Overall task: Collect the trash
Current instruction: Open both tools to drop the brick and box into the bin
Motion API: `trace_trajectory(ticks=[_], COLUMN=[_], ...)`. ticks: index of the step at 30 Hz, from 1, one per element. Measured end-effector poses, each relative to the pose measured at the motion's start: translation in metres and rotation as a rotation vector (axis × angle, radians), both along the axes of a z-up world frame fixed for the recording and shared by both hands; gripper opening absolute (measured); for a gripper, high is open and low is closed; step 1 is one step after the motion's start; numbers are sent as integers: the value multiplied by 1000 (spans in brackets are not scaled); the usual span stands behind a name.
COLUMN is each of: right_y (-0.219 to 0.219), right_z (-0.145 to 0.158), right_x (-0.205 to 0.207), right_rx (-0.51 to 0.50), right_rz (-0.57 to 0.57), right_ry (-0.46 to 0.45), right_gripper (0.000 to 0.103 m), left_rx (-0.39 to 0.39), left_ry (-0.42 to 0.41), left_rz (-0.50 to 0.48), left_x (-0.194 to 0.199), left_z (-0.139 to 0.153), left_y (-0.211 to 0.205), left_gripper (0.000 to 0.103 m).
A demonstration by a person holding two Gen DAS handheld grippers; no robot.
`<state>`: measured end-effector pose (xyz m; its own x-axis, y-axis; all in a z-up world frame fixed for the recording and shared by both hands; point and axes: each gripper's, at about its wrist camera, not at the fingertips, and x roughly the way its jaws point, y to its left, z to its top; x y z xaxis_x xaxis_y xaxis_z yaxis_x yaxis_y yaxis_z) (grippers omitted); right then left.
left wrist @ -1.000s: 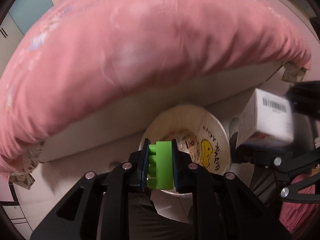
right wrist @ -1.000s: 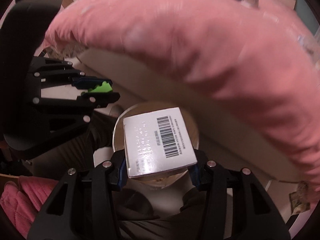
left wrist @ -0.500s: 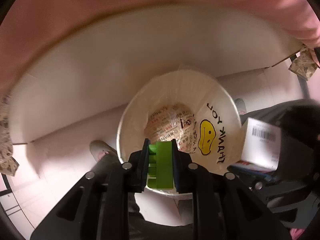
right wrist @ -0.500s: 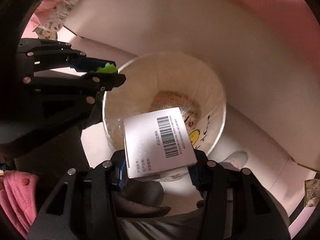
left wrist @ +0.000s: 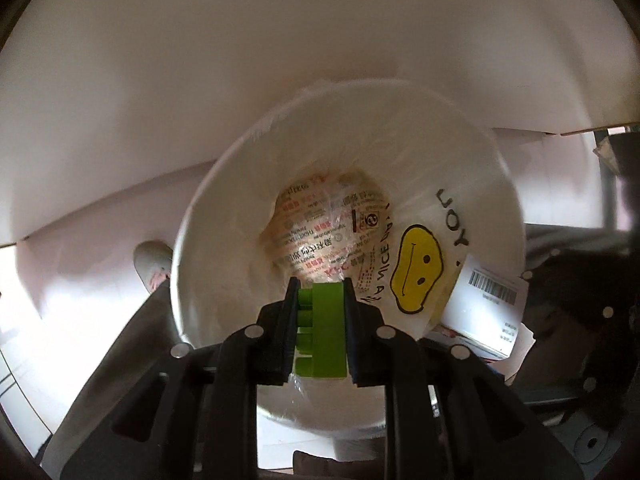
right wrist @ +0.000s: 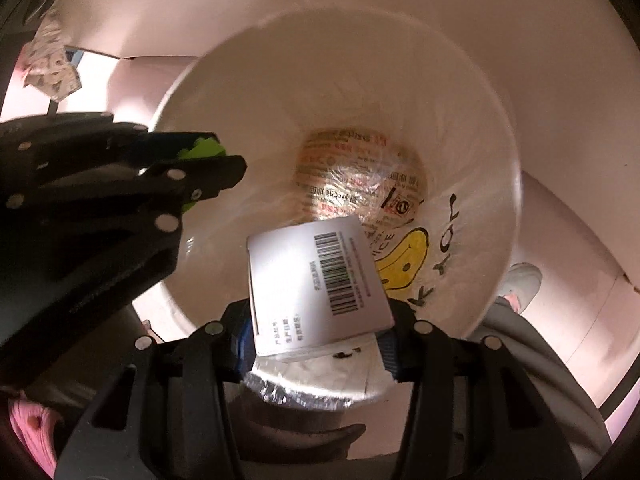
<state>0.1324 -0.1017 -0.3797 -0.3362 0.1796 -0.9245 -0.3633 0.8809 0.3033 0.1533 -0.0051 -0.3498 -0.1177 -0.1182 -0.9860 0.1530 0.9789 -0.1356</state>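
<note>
Both grippers are coming down from the pink cloth seen earlier, and the bin mouth is now filling each view. The left gripper [left wrist: 320, 334] is clamping narrow on a green block [left wrist: 322, 330], hanging over the near part of the bin [left wrist: 208, 208]. The right gripper [right wrist: 316, 344] is pinching a white box [right wrist: 316, 276] by its sides, tilted, over the near rim just right of the block. Printed wrappers [left wrist: 324, 232] are lying at the bottom of the bag-lined bin, whose liner is showing a yellow smiley [left wrist: 416, 272]. The risk is judged to be in the crowding: the two grippers are sitting close, so they could knock together. The box is hovering near the rim, so letting go there could tip it outside or snag the liner.
</note>
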Motion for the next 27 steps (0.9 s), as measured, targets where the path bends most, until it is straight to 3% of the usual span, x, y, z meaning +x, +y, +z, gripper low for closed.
trace_trajectory(ticks=[10, 15, 17, 19, 27], right_y=[-1, 1, 1, 2, 1], right_z=[-48, -54, -56, -55, -51], right_x=[3, 6, 6, 6, 2], right_rx=[-43, -59, -58, -70, -66], right_rz=[-36, -26, -21, -14, -12], right_ry=[59, 64, 70, 59, 43], right_gripper=[50, 51, 53, 58, 58], left_rx=[-30, -29, -30, -22, -20], left_ry=[80, 113, 124, 132, 115], left_rz=[34, 61, 63, 63, 55], left_x=[7, 10, 11, 12, 9], left_z=[-42, -57, -61, -63, -57], left_y=[0, 2, 2, 2, 2], left_gripper=[23, 23, 28, 50, 51])
